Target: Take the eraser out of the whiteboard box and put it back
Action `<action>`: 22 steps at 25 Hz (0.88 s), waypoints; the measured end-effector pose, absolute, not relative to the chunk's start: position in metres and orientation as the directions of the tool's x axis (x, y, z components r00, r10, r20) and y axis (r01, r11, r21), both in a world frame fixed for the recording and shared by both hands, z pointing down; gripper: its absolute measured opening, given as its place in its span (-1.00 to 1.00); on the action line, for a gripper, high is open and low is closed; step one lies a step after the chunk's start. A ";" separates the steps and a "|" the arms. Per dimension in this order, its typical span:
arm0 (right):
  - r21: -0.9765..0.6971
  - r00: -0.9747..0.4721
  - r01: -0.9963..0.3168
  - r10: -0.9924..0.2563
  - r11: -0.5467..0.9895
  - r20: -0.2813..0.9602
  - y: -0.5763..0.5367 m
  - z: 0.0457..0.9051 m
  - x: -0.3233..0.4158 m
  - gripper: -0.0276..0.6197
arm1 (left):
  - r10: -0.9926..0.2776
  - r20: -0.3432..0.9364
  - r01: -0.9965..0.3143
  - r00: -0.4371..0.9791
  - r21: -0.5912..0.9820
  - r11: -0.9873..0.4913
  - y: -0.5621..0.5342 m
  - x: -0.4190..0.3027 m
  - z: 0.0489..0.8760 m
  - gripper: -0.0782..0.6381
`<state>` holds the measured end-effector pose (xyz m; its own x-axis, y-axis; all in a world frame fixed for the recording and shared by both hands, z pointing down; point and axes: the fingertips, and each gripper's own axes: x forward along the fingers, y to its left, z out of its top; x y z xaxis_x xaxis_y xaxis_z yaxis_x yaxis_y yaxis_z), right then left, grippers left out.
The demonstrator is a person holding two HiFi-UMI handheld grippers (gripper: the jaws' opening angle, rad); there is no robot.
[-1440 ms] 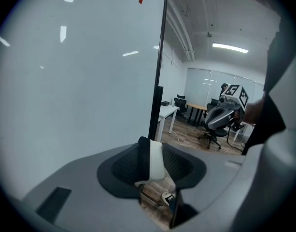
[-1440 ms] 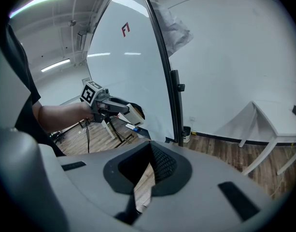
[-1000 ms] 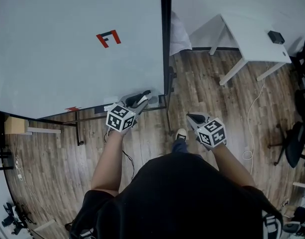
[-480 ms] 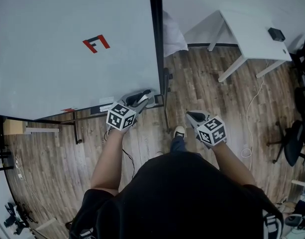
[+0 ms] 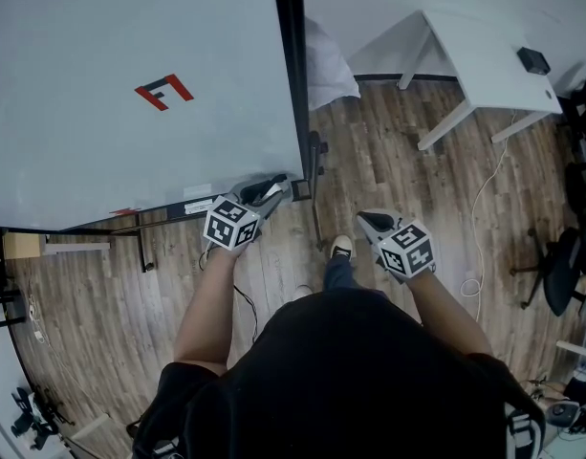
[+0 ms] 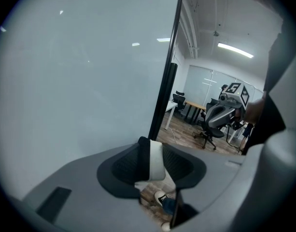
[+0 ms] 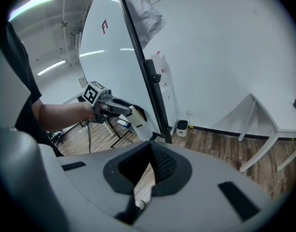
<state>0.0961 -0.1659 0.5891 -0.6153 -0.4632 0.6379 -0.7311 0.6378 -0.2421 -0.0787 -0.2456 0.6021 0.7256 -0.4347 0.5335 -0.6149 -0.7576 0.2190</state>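
Observation:
The eraser (image 6: pixel 156 161), a black and white block, is clamped between the jaws of my left gripper (image 6: pixel 151 150). In the head view that left gripper (image 5: pixel 270 189) hovers at the lower right corner of the whiteboard (image 5: pixel 101 151), with the eraser (image 5: pixel 272 198) at its tip beside a small box (image 5: pixel 298 189) on the board's frame. The right gripper view shows the left gripper (image 7: pixel 119 109) holding the pale eraser (image 7: pixel 137 120) in front of the board's black edge. My right gripper (image 5: pixel 365 221) hangs over the floor to the right, jaws together and empty (image 7: pixel 148 151).
A white table (image 5: pixel 484 75) with a small black device (image 5: pixel 533 60) stands at the far right. An office chair (image 5: pixel 565 275) and a white cable (image 5: pixel 479 256) are on the wooden floor. The person's shoe (image 5: pixel 341 250) is between the grippers. The stand's legs (image 5: pixel 144 247) run under the board.
The head view has drifted, so the whiteboard sits further left. My left gripper with the eraser has sunk a little towards the board's lower right corner. The right gripper has shifted only slightly.

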 end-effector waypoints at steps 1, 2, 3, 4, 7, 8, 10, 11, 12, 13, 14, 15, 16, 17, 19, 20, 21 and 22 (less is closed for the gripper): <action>-0.244 -0.616 -0.731 -0.462 0.637 0.639 -0.167 0.590 0.096 -0.93 | -0.431 0.538 -0.614 0.725 0.221 -0.758 -0.246 -0.078 0.605 -0.35; -0.246 -0.616 -0.731 -0.460 0.636 0.640 -0.169 0.591 0.097 -0.93 | -0.427 0.542 -0.614 0.724 0.223 -0.758 -0.247 -0.076 0.609 -0.35; -0.248 -0.616 -0.731 -0.459 0.636 0.640 -0.170 0.593 0.097 -0.93 | -0.422 0.546 -0.613 0.723 0.226 -0.757 -0.247 -0.075 0.612 -0.35; -0.249 -0.616 -0.731 -0.458 0.635 0.641 -0.171 0.594 0.098 -0.93 | -0.418 0.550 -0.612 0.723 0.230 -0.757 -0.247 -0.074 0.615 -0.35; -0.251 -0.614 -0.733 -0.456 0.632 0.644 -0.174 0.597 0.101 -0.93 | -0.411 0.555 -0.612 0.723 0.240 -0.753 -0.247 -0.072 0.623 -0.35; -0.252 -0.613 -0.733 -0.455 0.632 0.646 -0.176 0.598 0.102 -0.93 | -0.410 0.557 -0.613 0.722 0.242 -0.752 -0.248 -0.071 0.626 -0.35; -0.252 -0.612 -0.734 -0.453 0.631 0.648 -0.178 0.600 0.104 -0.93 | -0.406 0.562 -0.615 0.720 0.246 -0.749 -0.250 -0.070 0.631 -0.35; -0.252 -0.612 -0.734 -0.451 0.631 0.650 -0.180 0.602 0.105 -0.93 | -0.403 0.565 -0.615 0.720 0.249 -0.748 -0.251 -0.069 0.633 -0.35; -0.253 -0.611 -0.734 -0.451 0.631 0.651 -0.180 0.603 0.105 -0.93 | -0.401 0.568 -0.615 0.719 0.251 -0.748 -0.252 -0.069 0.636 -0.35; -0.253 -0.611 -0.734 -0.450 0.630 0.651 -0.181 0.604 0.106 -0.93 | -0.397 0.571 -0.614 0.719 0.254 -0.747 -0.253 -0.068 0.639 -0.35; -0.255 -0.611 -0.734 -0.450 0.629 0.652 -0.182 0.604 0.106 -0.93 | -0.393 0.574 -0.614 0.718 0.257 -0.746 -0.253 -0.068 0.641 -0.35; -0.256 -0.611 -0.735 -0.449 0.628 0.652 -0.183 0.604 0.106 -0.93 | -0.390 0.578 -0.614 0.717 0.259 -0.745 -0.254 -0.068 0.643 -0.35; -0.256 -0.610 -0.735 -0.449 0.628 0.653 -0.183 0.605 0.107 -0.93 | -0.387 0.581 -0.615 0.716 0.260 -0.745 -0.255 -0.068 0.645 -0.35; -0.256 -0.610 -0.736 -0.449 0.627 0.654 -0.184 0.605 0.108 -0.93 | -0.387 0.584 -0.616 0.714 0.260 -0.744 -0.256 -0.067 0.647 -0.35; -0.256 -0.607 -0.739 -0.449 0.623 0.656 -0.185 0.607 0.112 -0.93 | -0.389 0.588 -0.619 0.709 0.254 -0.743 -0.256 -0.066 0.651 -0.35; -0.257 -0.605 -0.740 -0.449 0.621 0.658 -0.185 0.608 0.114 -0.93 | -0.391 0.589 -0.620 0.707 0.252 -0.743 -0.256 -0.066 0.652 -0.35; -0.257 -0.603 -0.742 -0.448 0.619 0.660 -0.185 0.609 0.116 -0.93 | -0.392 0.590 -0.622 0.706 0.251 -0.741 -0.256 -0.065 0.654 -0.35; -0.257 -0.601 -0.743 -0.447 0.618 0.662 -0.185 0.610 0.118 -0.93 | -0.393 0.592 -0.624 0.704 0.251 -0.740 -0.257 -0.065 0.655 -0.35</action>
